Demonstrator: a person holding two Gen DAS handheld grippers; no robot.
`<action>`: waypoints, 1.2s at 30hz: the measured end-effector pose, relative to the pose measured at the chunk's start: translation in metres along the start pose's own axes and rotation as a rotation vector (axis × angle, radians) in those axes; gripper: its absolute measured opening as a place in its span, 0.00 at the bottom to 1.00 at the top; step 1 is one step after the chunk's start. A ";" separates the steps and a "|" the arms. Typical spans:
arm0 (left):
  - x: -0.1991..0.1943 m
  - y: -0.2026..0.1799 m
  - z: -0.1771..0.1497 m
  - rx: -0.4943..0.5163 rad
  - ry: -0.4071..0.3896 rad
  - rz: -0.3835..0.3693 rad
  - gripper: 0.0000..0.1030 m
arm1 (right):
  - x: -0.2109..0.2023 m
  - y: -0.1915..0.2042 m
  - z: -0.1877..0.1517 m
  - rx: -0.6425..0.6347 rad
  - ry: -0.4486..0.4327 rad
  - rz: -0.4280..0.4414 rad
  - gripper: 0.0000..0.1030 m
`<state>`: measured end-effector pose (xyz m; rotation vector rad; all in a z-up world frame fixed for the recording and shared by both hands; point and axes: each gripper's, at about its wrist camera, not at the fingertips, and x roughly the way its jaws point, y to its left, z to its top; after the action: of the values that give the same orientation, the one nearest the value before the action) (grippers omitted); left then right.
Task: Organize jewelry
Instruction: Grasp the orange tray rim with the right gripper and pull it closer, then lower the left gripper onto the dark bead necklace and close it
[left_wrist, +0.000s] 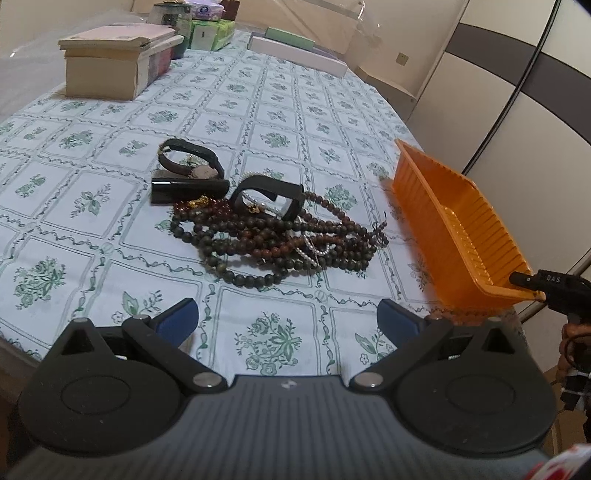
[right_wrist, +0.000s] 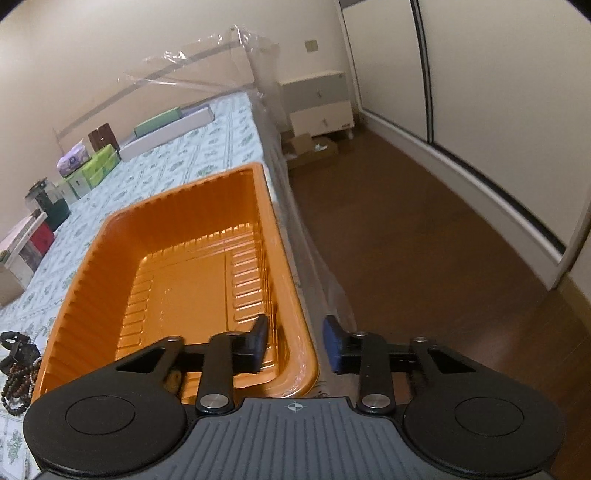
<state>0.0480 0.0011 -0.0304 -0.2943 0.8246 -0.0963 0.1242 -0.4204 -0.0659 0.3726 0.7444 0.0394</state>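
Jewelry pile (left_wrist: 280, 240): dark and reddish bead strings tangled with a thin pearl strand, heaped mid-table on the green-flowered tablecloth (left_wrist: 92, 236).
Watches: a brown-strapped watch (left_wrist: 192, 166) and a black band (left_wrist: 273, 195) lie at the far edge of the heap, touching the beads.
Black tube (left_wrist: 188, 188): lies on its side between watch and beads.
Tray (right_wrist: 85, 295): orange, ribbed, empty – at the table's right edge, well right of the heap.
Left gripper (left_wrist: 288, 317): jaws wide apart, nothing between them, hovering over bare cloth on the near side of the heap.
Right gripper (right_wrist: 295, 343): jaws partly apart, straddling the tray's near right wall – one pad inside, one outside, with a sliver of gap at the outer pad.
Background: stacked books (left_wrist: 110, 62) and boxes along the far end.
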 end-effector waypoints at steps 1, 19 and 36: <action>0.002 -0.001 0.000 0.004 0.004 -0.002 0.99 | 0.001 -0.002 -0.001 0.008 0.007 0.012 0.27; 0.007 -0.002 0.003 0.067 -0.022 -0.005 0.97 | -0.019 0.039 0.013 -0.107 0.015 -0.012 0.04; 0.022 0.029 0.027 0.365 -0.049 0.044 0.79 | -0.025 0.133 0.008 -0.456 -0.065 -0.188 0.04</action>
<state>0.0824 0.0300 -0.0369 0.0656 0.7479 -0.1947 0.1239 -0.3033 0.0020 -0.1303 0.6807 0.0184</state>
